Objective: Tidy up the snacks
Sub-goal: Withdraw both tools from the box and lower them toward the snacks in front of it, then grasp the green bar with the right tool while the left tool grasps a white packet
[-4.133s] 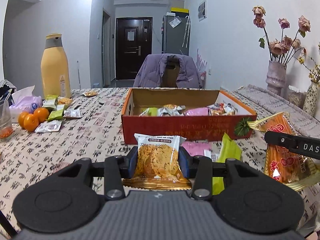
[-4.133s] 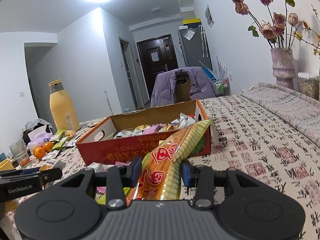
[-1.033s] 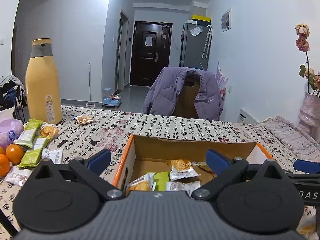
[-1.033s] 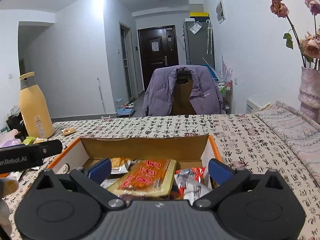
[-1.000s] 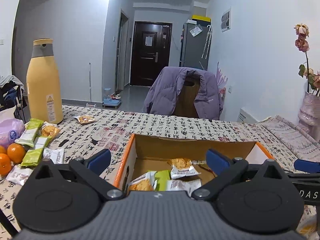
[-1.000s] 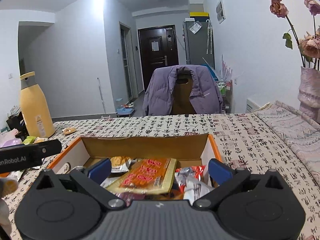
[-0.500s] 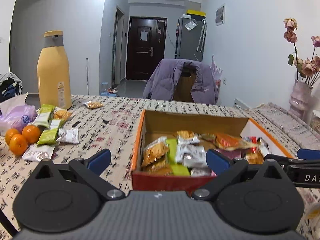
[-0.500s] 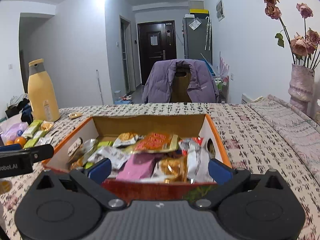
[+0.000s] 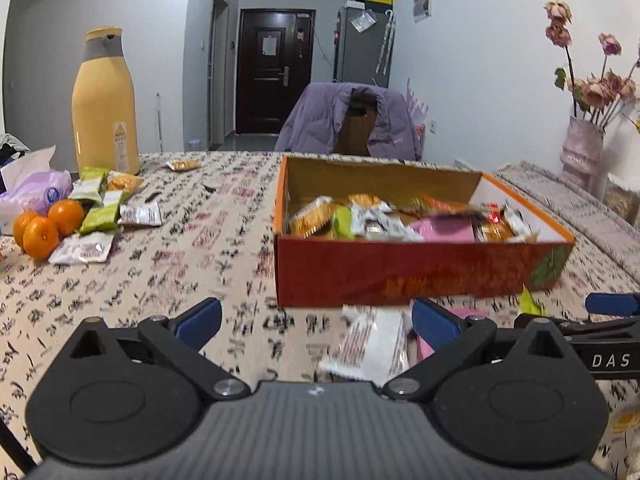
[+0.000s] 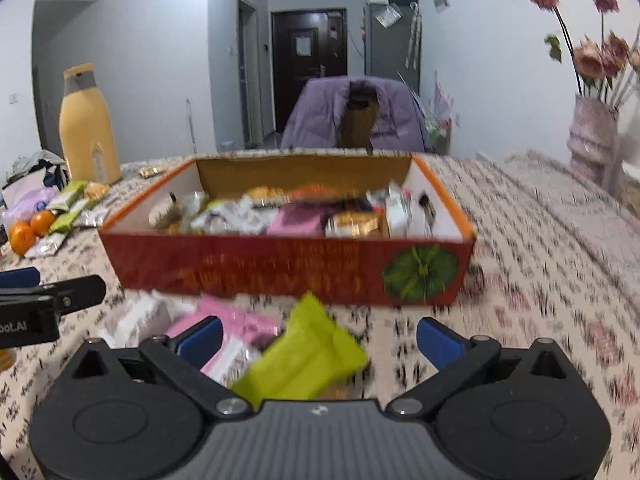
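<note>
Both grippers have pulled back from the snack box (image 10: 280, 268), jaws spread and empty. The right gripper (image 10: 318, 338) should drop squarely over the green packet (image 10: 308, 356) just ahead before closing.

— What sort of place is this?
— A home, a lived-in dining area. A table (image 9: 224, 216) under a cloth printed with script, a chair (image 9: 352, 128) at its far side with a purple jacket draped over it.
— Anything else?
— A dark front door (image 9: 274, 72) down the hall, a grey fridge (image 9: 362, 46) to its right — dried roses in a vase (image 9: 582, 152) at the right, oranges (image 9: 40, 236) and a yellow flask (image 9: 105, 104) on the left.
</note>
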A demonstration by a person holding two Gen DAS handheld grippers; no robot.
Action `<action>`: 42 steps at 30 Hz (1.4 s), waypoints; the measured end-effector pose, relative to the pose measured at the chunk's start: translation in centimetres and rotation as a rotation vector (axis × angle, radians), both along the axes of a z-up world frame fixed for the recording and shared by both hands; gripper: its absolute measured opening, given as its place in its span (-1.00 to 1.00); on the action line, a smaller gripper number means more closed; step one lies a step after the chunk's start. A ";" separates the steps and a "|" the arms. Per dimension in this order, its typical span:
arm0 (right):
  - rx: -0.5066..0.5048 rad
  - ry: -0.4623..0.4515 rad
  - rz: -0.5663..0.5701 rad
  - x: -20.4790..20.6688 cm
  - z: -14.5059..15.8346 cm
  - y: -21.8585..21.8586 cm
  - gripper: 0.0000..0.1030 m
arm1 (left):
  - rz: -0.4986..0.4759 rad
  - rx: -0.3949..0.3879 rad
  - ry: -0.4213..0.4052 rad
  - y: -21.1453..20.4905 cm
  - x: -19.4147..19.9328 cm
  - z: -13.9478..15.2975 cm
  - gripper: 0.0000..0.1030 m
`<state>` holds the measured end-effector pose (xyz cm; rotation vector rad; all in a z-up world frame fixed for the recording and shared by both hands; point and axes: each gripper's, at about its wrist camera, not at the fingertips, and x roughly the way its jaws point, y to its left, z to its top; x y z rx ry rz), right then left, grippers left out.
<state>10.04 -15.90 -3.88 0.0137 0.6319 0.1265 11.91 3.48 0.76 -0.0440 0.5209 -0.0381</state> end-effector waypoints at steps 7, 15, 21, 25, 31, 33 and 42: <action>0.117 0.086 0.044 -1.1 -1.6 0.0 0.43 | -0.010 -0.003 0.015 -0.1 -0.3 -0.4 1.00; 0.151 0.049 0.091 -2.0 -0.9 -0.8 -0.32 | -0.009 0.003 0.018 -0.3 -0.1 -0.4 1.00; 0.170 -0.004 0.063 -2.1 0.0 -2.7 -0.35 | -0.015 0.015 0.035 -0.8 0.5 -0.5 1.00; 0.173 -0.039 0.028 -1.7 0.6 -4.2 -0.35 | -0.018 0.036 0.047 -1.3 1.2 -0.5 1.00; 0.179 -0.058 -0.017 -1.2 0.6 -6.3 -0.35 | -0.011 0.062 0.078 -2.0 2.8 -1.0 1.00; 0.183 -0.058 -0.025 -1.1 0.4 -6.8 -0.35 | -0.012 0.067 0.090 -2.2 3.3 -1.2 1.00; 0.194 -0.057 -0.030 -0.7 -0.4 -7.6 -0.34 | -0.030 0.085 0.130 -3.2 4.3 -2.1 0.71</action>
